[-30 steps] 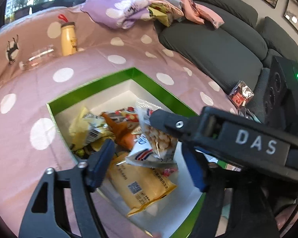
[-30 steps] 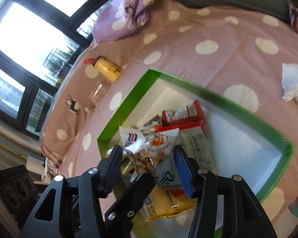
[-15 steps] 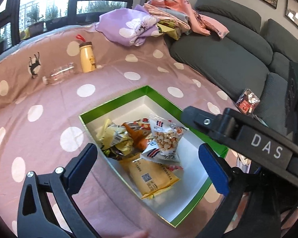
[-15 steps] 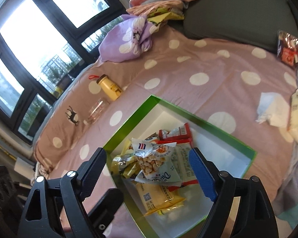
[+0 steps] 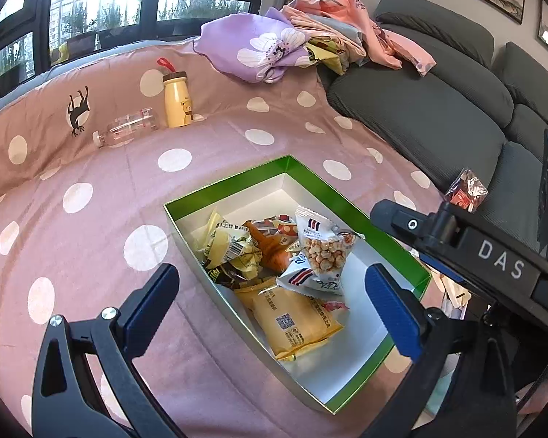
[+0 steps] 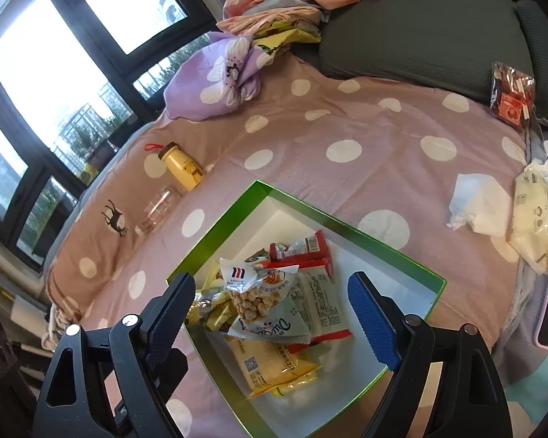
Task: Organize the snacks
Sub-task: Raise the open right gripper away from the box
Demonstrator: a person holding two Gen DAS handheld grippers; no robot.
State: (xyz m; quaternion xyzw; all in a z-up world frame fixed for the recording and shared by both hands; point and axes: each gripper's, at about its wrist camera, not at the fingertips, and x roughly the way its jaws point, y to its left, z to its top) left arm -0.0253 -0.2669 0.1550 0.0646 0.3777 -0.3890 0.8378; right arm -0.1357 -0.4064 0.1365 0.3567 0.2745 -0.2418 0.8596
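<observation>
Inside green-rimmed box (image 5: 350, 206): heaped snack packets (image 5: 274, 255), peanut bag (image 5: 325, 248) topmost.

box (image 5: 350, 208): green rim, white inside, open, flat on dotted cloth, below and ahead of both grippers
peanut bag (image 5: 323, 252): clear front, white top with red-blue stripes, tilted on top of pile, ahead between the left gripper's fingers
yellow packet (image 5: 292, 319): flat, QR code up, nearest end of pile
red packets (image 6: 303, 252): far side of pile
pale-yellow wrappers (image 5: 230, 248): crumpled, left side of pile
orange packet (image 5: 270, 248): mid-pile, partly hidden
</observation>
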